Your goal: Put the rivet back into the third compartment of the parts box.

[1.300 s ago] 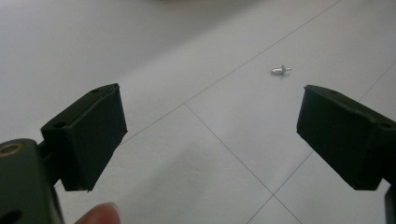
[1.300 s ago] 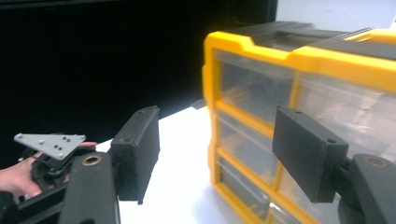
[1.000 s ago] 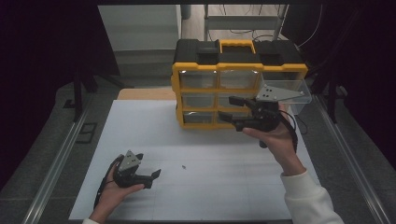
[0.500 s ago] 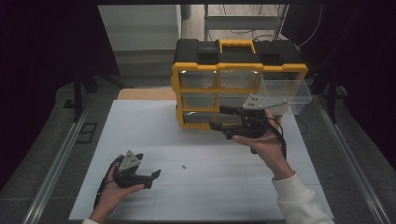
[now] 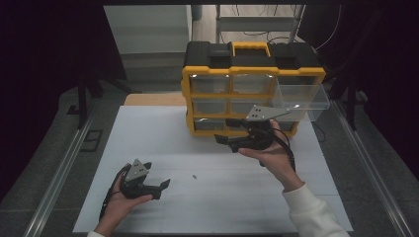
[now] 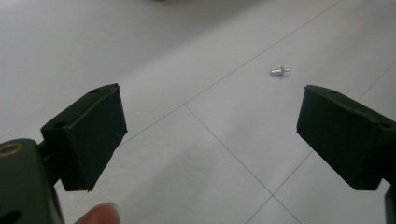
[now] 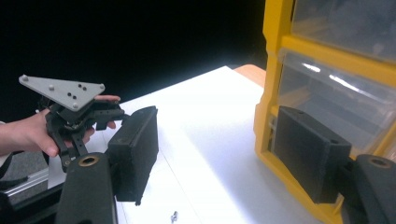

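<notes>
White table surface (image 5: 148,148) is spreading under everything, and at its far edge a yellow-and-black organizer (image 5: 252,89) is standing upright with rows of clear drawers. One clear drawer (image 5: 301,96) is sticking out from the organizer's right side, pulled well forward of the others. Just in front of the organizer's lower drawers, the right gripper (image 5: 223,132) is hovering in the person's hand, pointing leftward along the cabinet front; its jaws are standing wide apart with nothing between them, one pad sitting close to the yellow frame in the right gripper view (image 7: 215,158). At the near left of the table, the left gripper (image 5: 165,186) is resting low in the other hand, jaws likewise spread and gripping nothing. Between the two grippers, a tiny silver screw (image 5: 195,175) is lying loose on the white surface, appearing ahead of the left gripper's jaws (image 6: 280,71), apart from both pads.
</notes>
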### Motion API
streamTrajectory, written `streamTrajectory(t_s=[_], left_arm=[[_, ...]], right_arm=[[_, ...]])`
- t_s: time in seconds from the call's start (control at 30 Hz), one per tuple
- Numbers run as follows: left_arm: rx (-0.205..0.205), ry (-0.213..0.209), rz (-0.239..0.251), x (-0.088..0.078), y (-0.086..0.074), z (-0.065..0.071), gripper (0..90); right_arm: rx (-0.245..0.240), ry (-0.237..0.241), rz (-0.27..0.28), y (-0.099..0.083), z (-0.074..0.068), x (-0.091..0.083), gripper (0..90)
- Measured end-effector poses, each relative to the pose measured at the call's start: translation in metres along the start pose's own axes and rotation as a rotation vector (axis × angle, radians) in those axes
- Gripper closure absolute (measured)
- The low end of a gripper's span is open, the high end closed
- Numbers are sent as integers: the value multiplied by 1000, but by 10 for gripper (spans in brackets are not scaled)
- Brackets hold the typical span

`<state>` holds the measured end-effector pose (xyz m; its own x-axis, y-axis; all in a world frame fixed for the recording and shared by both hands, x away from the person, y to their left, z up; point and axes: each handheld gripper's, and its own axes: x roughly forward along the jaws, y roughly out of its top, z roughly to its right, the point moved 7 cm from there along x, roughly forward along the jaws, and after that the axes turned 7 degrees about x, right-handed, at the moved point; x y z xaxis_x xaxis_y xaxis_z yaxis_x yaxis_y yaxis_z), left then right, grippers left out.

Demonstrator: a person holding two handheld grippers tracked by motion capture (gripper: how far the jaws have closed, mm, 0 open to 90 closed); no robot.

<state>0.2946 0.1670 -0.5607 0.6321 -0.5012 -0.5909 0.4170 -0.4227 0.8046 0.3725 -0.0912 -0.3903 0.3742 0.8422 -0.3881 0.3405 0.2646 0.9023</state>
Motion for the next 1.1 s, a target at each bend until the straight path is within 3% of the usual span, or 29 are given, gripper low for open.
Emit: streamTrajectory(t_s=[1.1], left_arm=[[11, -1, -5, 0, 0, 0, 87]], right_arm=[[16, -6, -97, -31, 4, 32, 306]])
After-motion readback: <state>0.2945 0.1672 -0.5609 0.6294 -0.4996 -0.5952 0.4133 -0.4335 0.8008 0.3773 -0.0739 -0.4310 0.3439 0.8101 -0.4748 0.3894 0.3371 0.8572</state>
